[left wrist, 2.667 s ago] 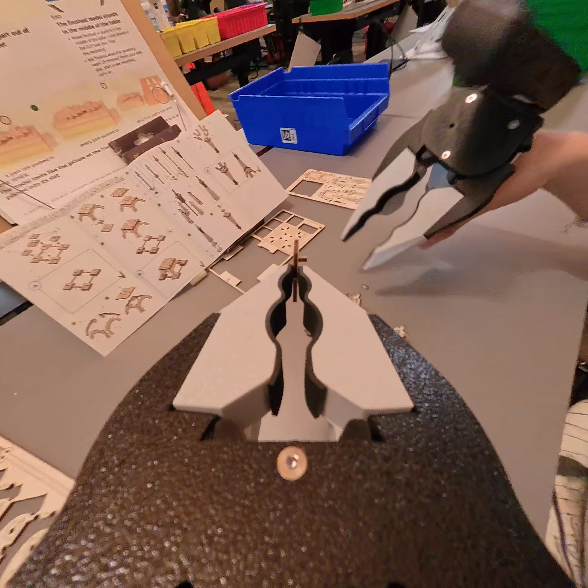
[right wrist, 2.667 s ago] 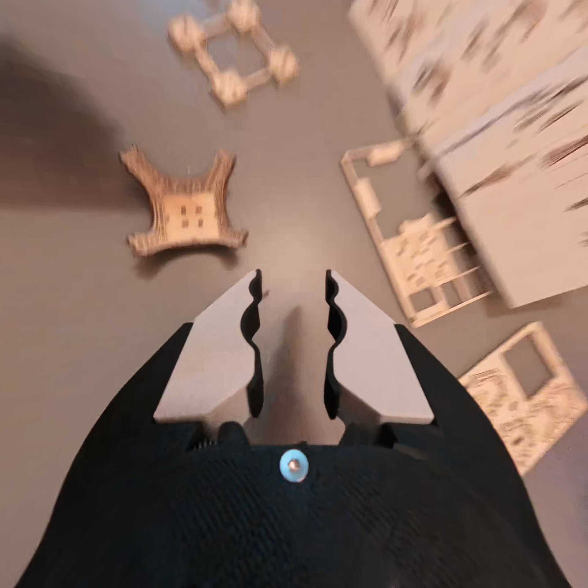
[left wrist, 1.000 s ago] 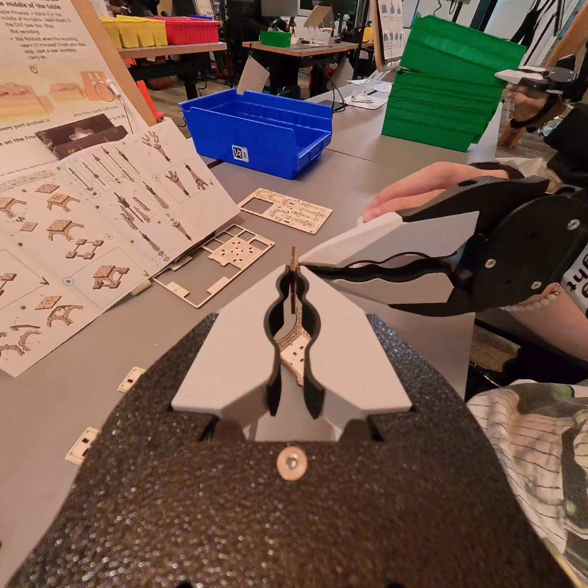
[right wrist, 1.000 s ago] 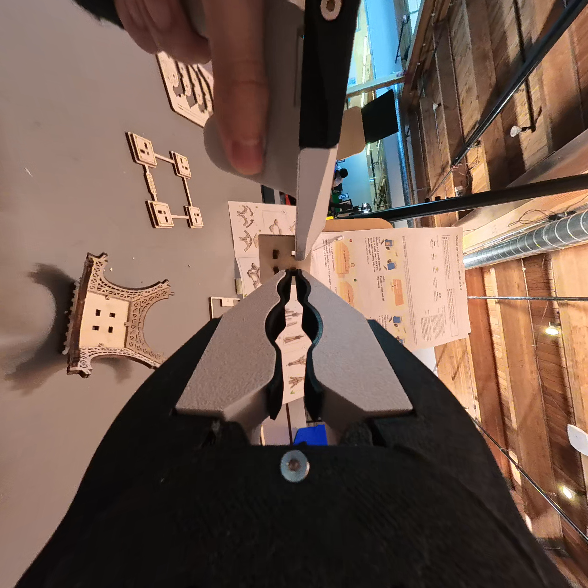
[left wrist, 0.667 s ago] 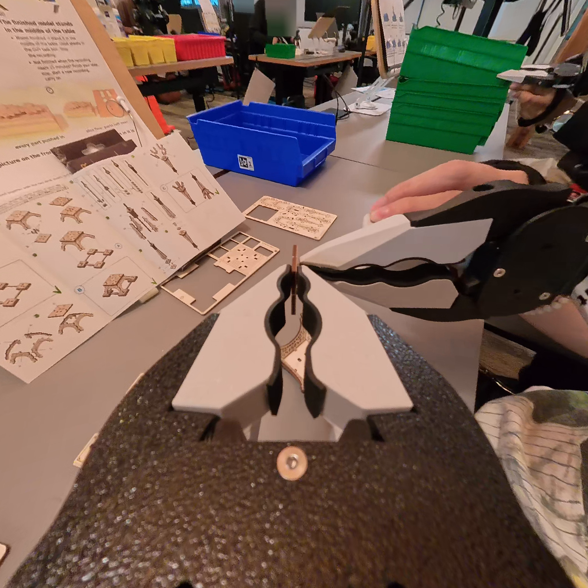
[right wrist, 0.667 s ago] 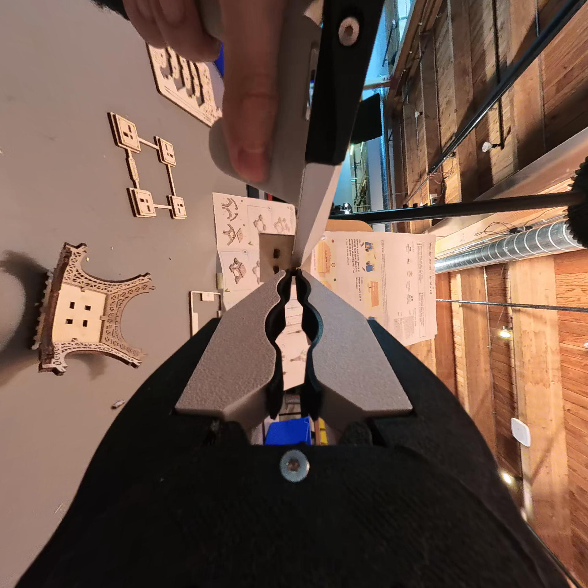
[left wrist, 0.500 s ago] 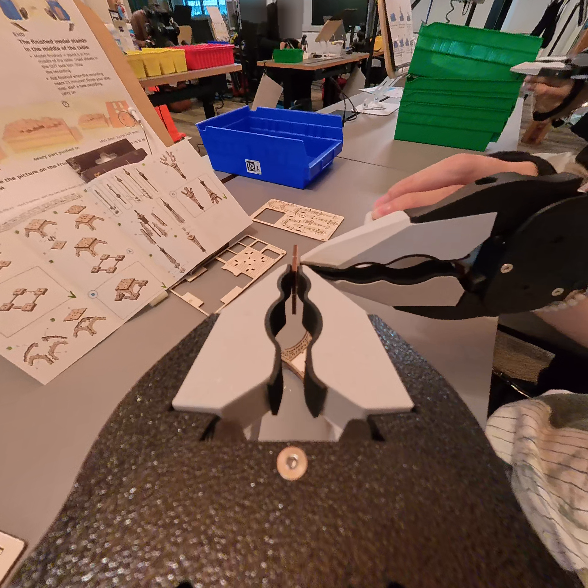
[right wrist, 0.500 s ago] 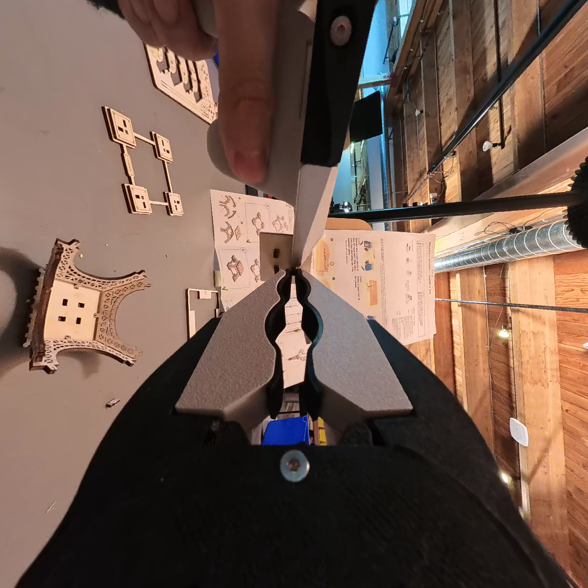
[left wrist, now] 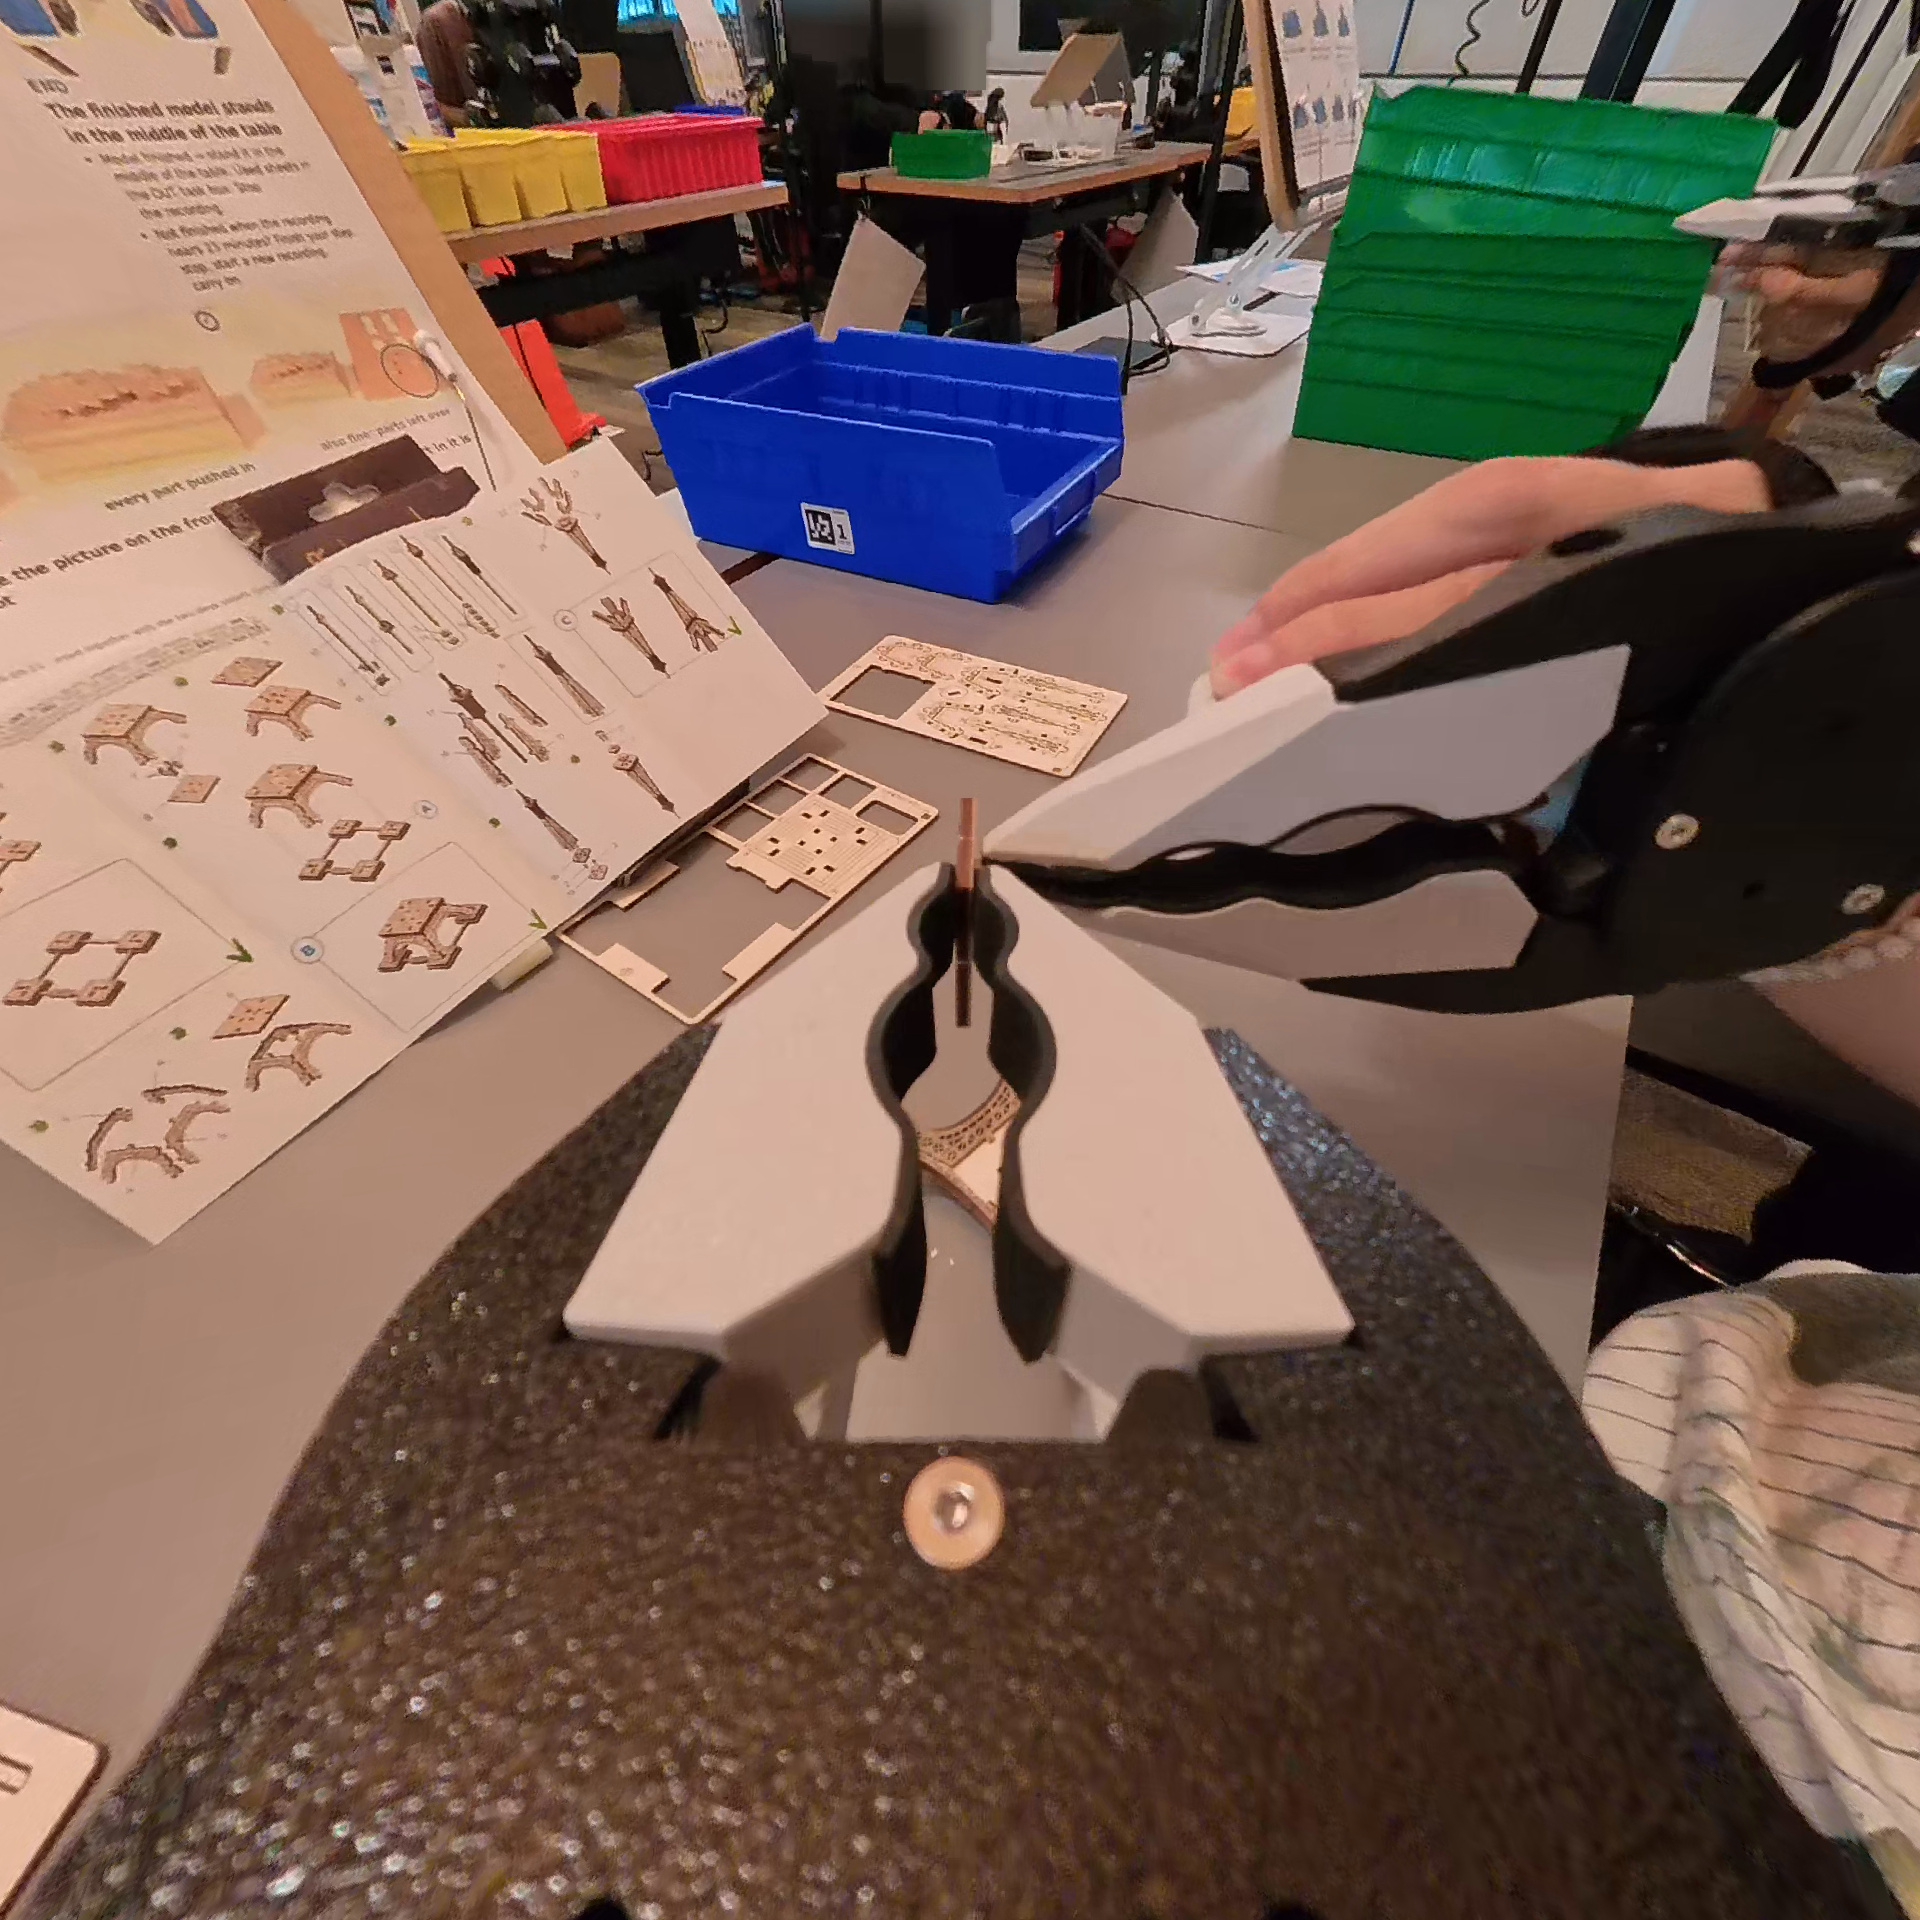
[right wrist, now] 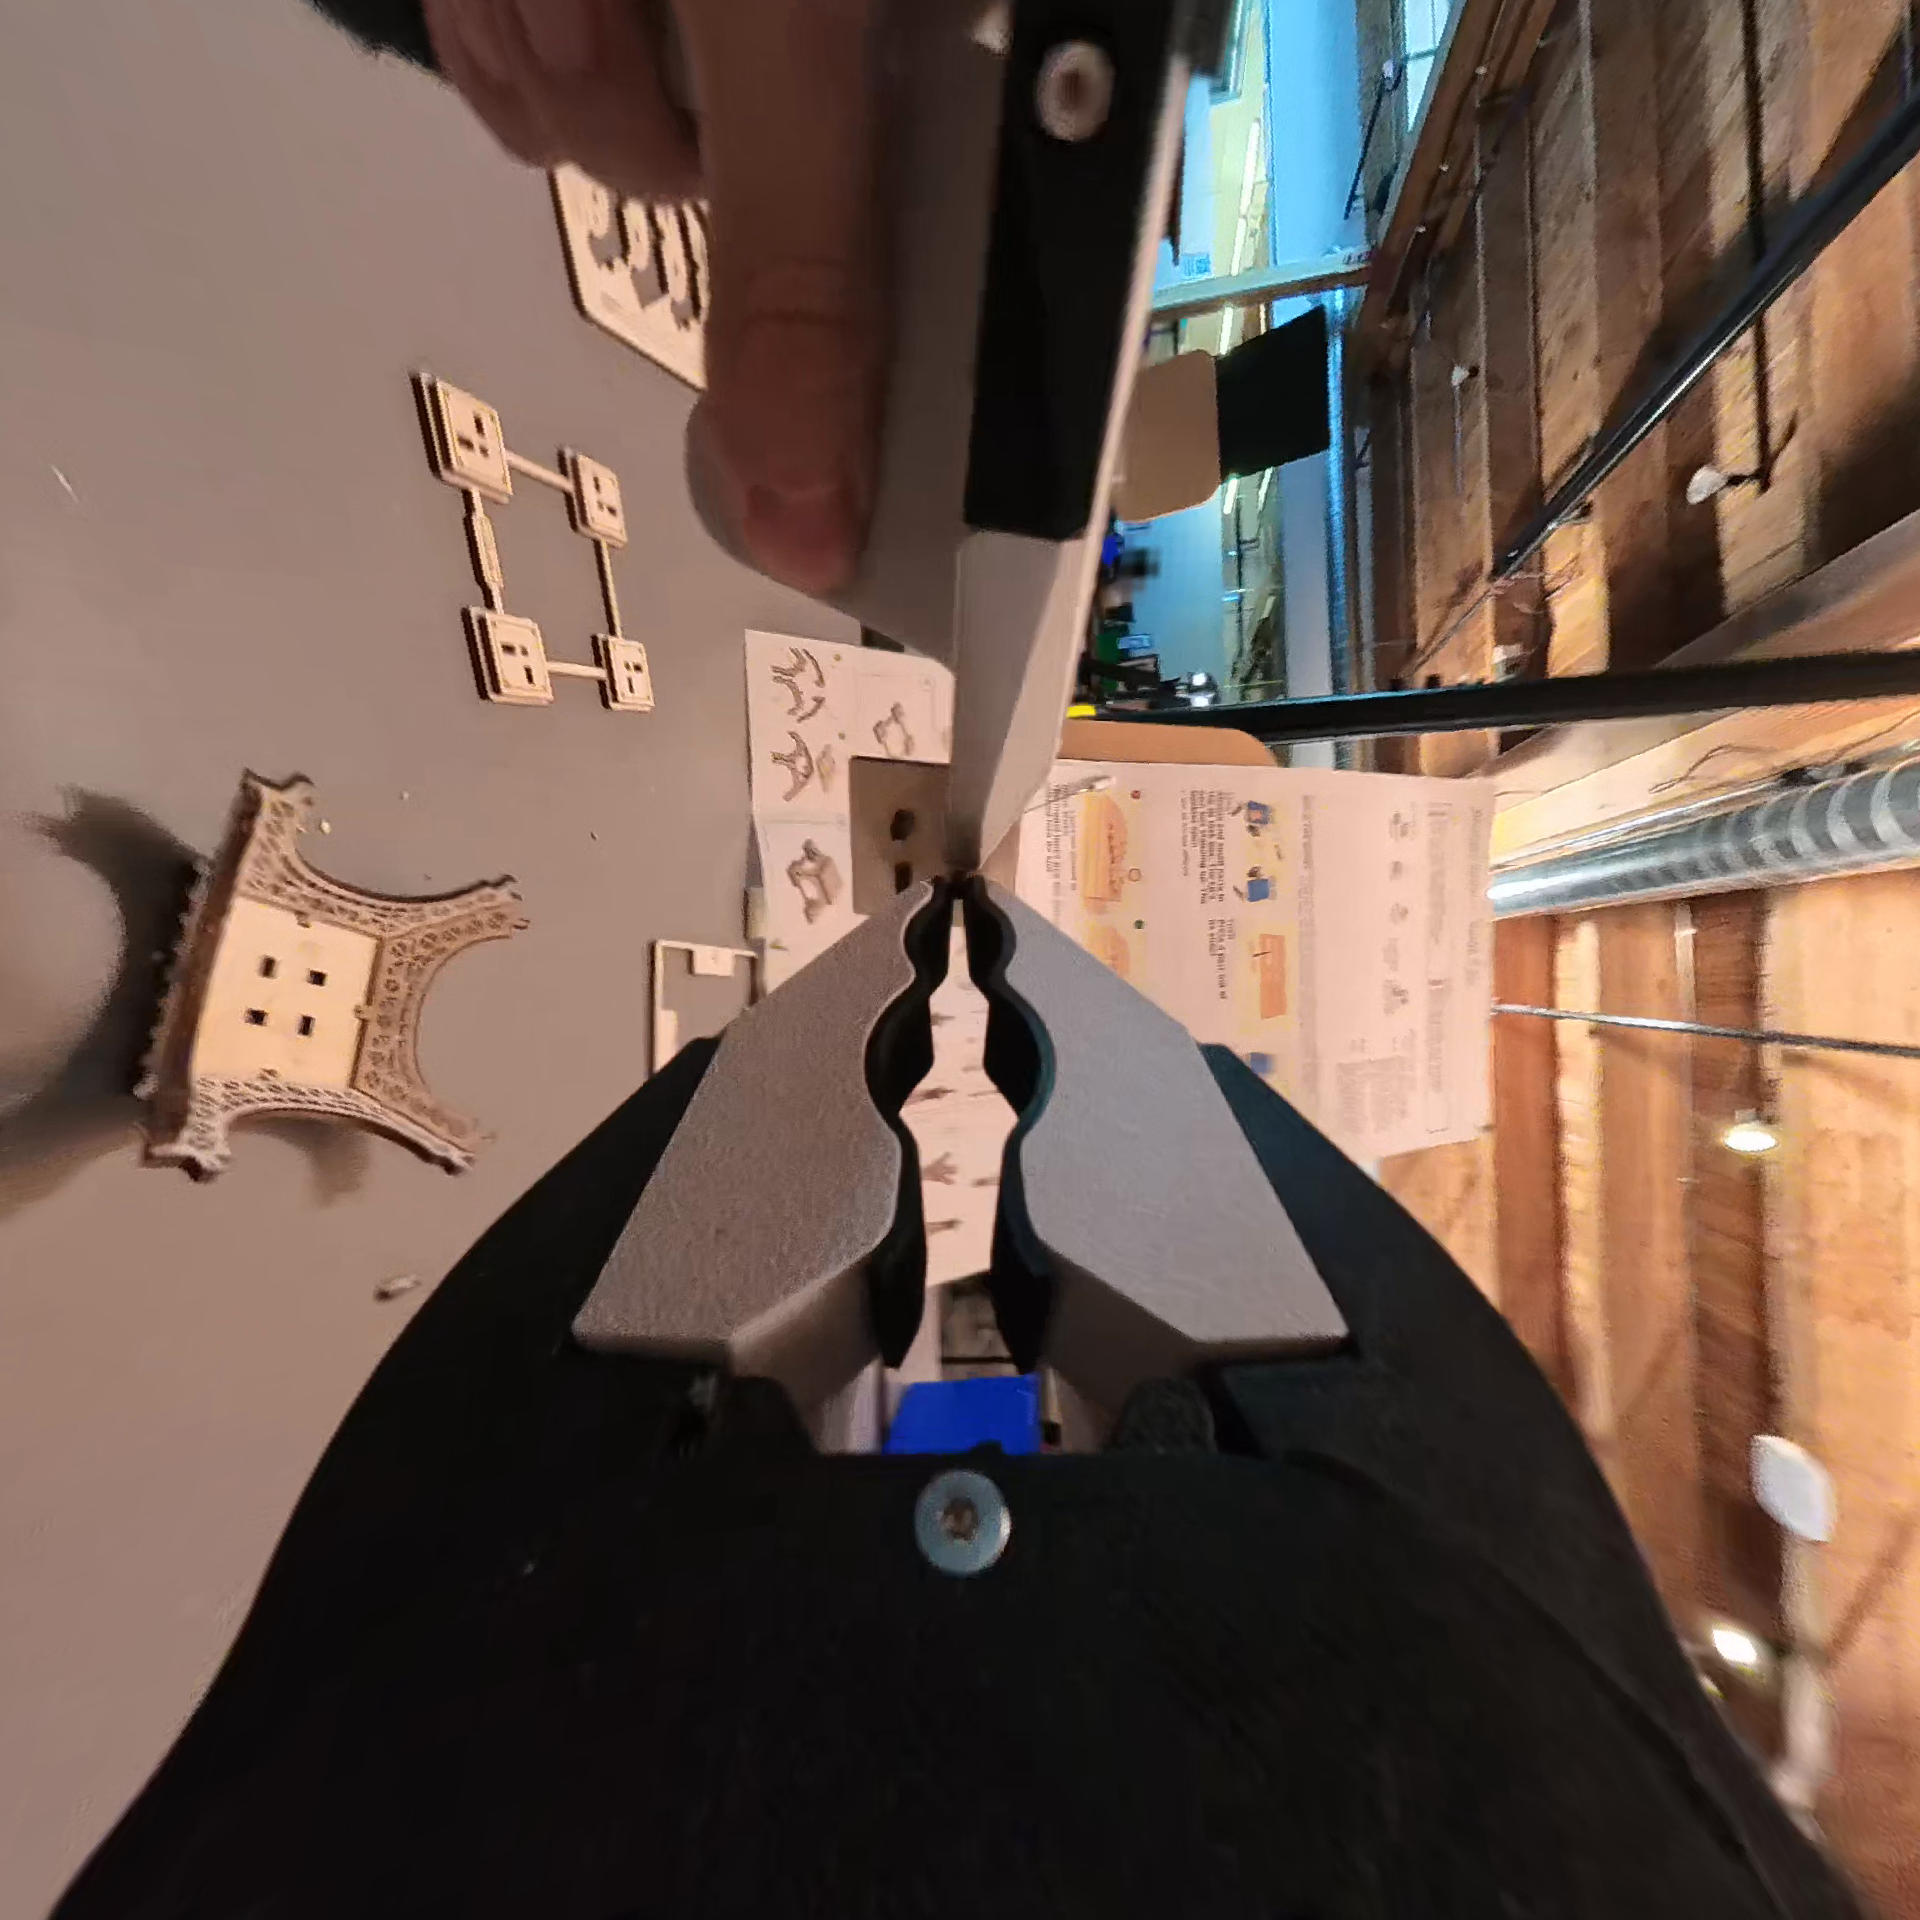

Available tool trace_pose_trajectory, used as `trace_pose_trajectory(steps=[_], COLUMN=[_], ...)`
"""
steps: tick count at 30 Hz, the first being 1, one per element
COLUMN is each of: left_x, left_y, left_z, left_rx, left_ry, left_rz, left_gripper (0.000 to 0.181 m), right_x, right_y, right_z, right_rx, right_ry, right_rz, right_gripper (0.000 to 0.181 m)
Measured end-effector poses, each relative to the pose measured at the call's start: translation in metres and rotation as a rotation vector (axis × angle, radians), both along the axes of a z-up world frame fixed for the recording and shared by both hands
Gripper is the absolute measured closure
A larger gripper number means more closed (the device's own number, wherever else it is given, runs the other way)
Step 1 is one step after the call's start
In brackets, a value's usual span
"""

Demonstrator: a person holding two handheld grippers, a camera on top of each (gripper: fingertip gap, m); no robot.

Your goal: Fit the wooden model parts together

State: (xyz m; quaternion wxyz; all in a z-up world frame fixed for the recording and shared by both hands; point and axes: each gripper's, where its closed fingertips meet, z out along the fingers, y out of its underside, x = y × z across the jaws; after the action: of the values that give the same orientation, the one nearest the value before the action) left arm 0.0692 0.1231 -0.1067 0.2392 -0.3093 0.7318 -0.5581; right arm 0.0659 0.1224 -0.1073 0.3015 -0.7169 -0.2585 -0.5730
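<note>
My left gripper (left wrist: 964,883) is shut on a small square wooden plate (left wrist: 965,914), which shows edge-on and upright above the grey table (left wrist: 1299,1091). My right gripper (left wrist: 995,858) comes in from the right with its jaws shut and its tips against the plate's side. In the right wrist view, the right gripper (right wrist: 958,885) has its tips at the edge of the holed plate (right wrist: 896,836), next to the left gripper's fingers (right wrist: 1013,727). An arched wooden tower base (right wrist: 301,997) and a frame of four linked pads (right wrist: 540,571) lie on the table.
Open instruction sheets (left wrist: 312,831) lean at the left. Two punched-out wooden sheets (left wrist: 977,707) (left wrist: 748,883) lie beyond the grippers. A blue bin (left wrist: 883,457) and stacked green bins (left wrist: 1507,270) stand at the back. A striped sleeve (left wrist: 1766,1507) is at the lower right. Both grippers' tips are close together, under 4 cm apart.
The right gripper, open over the table 2.7 s ago, has turned, shut and come to the plate held by the left gripper. Over the last second both have stayed together, shifting slightly.
</note>
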Motion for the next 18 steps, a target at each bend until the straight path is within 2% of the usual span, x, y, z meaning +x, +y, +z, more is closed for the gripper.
trace_pose_trajectory(steps=[5, 10, 15, 18], left_x=[0.0025, 0.0018, 0.0019, 0.0019], left_y=[0.0008, -0.0007, 0.0019, 0.0011], left_z=[-0.0033, -0.0016, -0.0001, -0.0003], left_rx=[-0.025, -0.014, -0.047, -0.049], left_ry=[0.013, 0.016, 0.020, 0.019], left_rz=[0.008, 0.005, 0.001, 0.000], left_gripper=[0.180, 0.180, 0.181, 0.180], right_x=[0.0031, 0.0031, 0.0022, 0.0025], right_y=[0.0006, -0.0016, 0.0009, 0.0000], right_z=[-0.0028, -0.0008, -0.0006, -0.0004], right_rx=[-0.054, 0.022, -0.032, -0.019], right_ry=[-0.047, 0.108, -0.020, 0.044], right_rz=[0.001, -0.001, -0.005, 0.013], right_gripper=[0.180, 0.180, 0.181, 0.180])
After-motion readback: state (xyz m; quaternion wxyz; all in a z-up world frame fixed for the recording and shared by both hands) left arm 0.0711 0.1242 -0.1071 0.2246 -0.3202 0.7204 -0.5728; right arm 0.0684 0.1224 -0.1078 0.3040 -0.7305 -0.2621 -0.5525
